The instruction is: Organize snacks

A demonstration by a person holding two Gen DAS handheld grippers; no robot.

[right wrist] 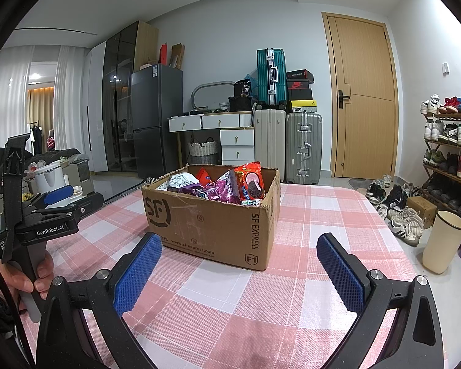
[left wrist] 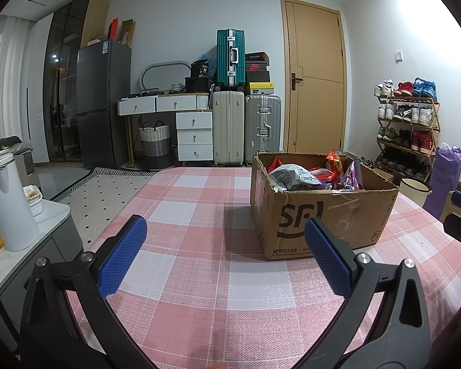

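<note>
Both tongs wide open, empty: left tongs (left wrist: 226, 240), right tongs (right wrist: 239, 256). SF Express carton (right wrist: 212, 224) of snack packets (right wrist: 249, 181) ahead on worktop (right wrist: 307, 215), nearer right.

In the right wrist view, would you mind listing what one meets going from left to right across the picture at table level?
Left gripper → cardboard box full of snack packets → bare checked tablecloth → cream bin standing on the floor beside the table.

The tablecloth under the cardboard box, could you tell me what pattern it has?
Pink, white and grey checked tablecloth; clearest in the right wrist view.
</note>
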